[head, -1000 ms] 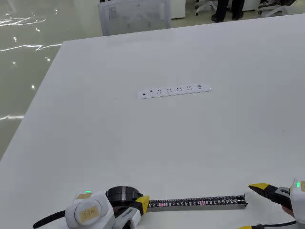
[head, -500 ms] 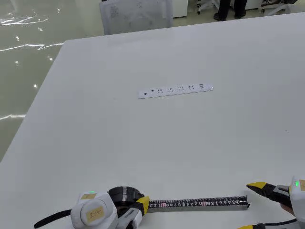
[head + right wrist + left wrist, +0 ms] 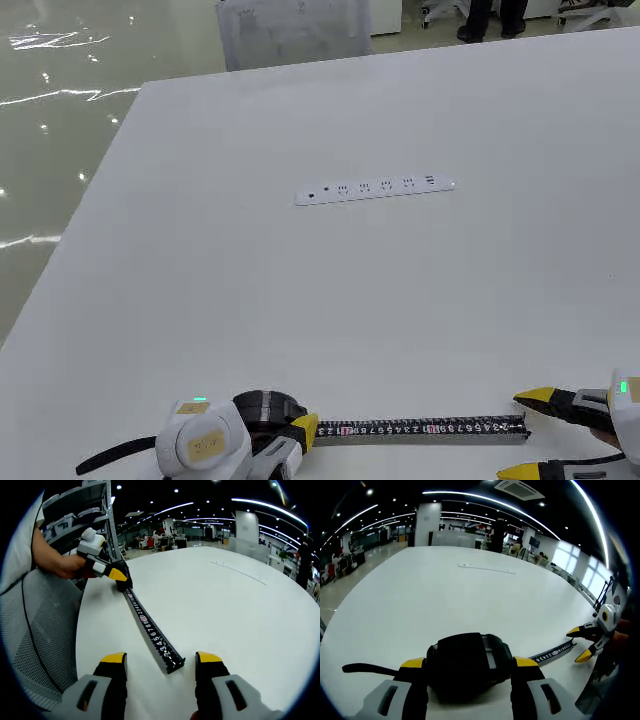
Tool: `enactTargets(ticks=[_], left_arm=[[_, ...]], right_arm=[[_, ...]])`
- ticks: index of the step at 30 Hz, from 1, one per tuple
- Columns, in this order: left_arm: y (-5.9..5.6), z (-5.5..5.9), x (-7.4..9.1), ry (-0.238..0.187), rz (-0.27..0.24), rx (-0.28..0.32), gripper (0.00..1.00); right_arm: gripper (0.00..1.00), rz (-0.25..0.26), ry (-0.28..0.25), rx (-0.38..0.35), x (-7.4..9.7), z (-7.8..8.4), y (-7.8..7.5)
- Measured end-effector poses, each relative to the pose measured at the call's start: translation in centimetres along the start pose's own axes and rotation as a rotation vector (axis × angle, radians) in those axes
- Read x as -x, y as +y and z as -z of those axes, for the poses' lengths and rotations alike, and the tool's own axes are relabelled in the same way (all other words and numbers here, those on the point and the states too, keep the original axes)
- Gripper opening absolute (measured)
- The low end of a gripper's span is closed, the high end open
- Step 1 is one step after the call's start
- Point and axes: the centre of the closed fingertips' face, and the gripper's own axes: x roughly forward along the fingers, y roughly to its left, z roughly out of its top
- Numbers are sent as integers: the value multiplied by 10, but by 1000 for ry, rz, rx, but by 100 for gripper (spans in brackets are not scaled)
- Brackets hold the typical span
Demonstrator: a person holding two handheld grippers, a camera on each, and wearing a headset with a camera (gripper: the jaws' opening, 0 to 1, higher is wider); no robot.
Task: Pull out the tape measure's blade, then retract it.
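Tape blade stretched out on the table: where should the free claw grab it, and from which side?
Probably the hooked tip, approached end-on along the blade. It lies flat and thin on the table, so the tip gives the clearest hold. The open right claw faces it, a jaw on either side; the left claw grips the case.

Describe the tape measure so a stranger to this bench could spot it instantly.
On the white table, near edge, the tape measure is clamped in the left hand-held gripper. Unlike the white power strip mid-table, it is black, its numbered blade stretched toward the right hand-held gripper.
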Motion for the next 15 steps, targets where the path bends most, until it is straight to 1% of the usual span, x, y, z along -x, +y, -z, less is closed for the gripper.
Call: enactTargets(ticks=[4,6,9,15], left_arm=[[0,0,0,4,1,0,64],[0,0,0,5,1,0,64],[0,0,0,3,1,0,64],[0,0,0,4,1,1,64]], right_arm=[[48,-11,9,27,-1,2,-1],[46,-15,11,31,-2,4,-1],[41,-11,7,52,0,4,-5],[32,-18,-2,93,-1,5,-7]])
